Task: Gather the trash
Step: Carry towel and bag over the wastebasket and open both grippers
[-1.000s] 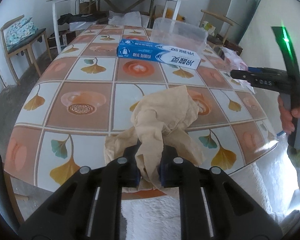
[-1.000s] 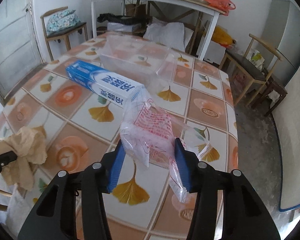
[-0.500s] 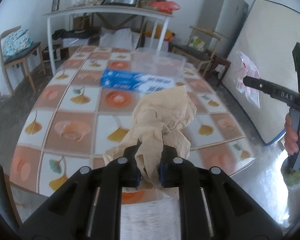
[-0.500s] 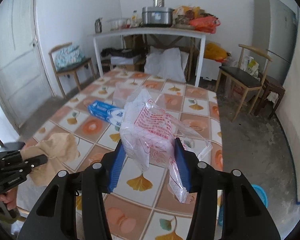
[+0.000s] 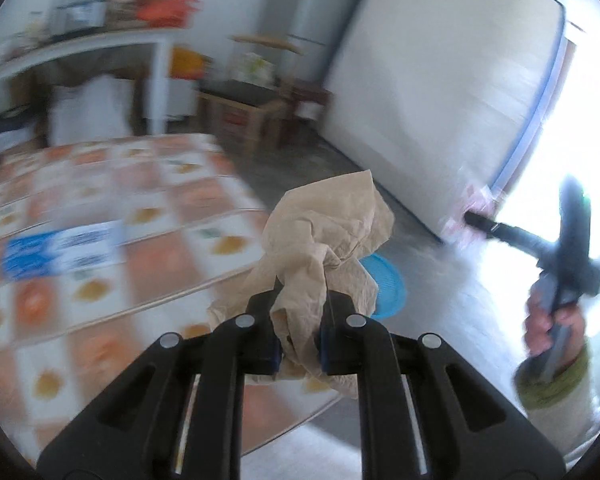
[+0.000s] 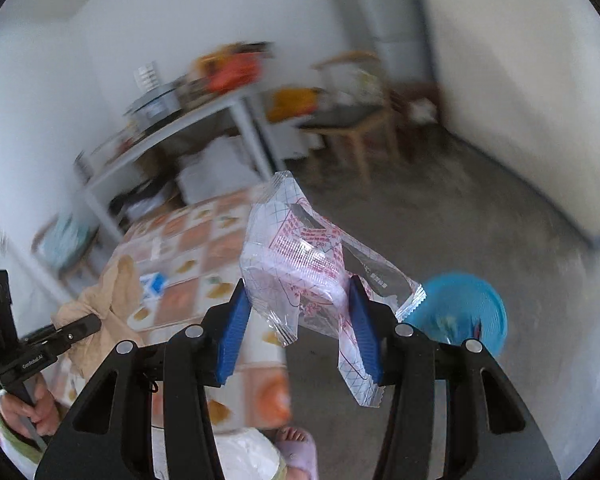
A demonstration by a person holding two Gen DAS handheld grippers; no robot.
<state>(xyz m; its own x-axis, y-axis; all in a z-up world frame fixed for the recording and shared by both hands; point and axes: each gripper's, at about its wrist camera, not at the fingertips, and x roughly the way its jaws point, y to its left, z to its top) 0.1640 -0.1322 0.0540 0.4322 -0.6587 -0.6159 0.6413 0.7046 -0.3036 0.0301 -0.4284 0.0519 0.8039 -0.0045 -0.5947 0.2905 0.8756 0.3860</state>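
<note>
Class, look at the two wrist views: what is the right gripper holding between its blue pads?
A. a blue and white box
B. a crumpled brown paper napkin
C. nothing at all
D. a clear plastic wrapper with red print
D: in the right wrist view the clear plastic wrapper with red print sits clamped between the blue pads of the right gripper; the crumpled brown paper napkin is in the left gripper.

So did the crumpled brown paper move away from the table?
Yes. The brown paper, clamped in the left gripper, was over the table middle; now it's swung past the edge toward the blue basket on the floor.
</note>
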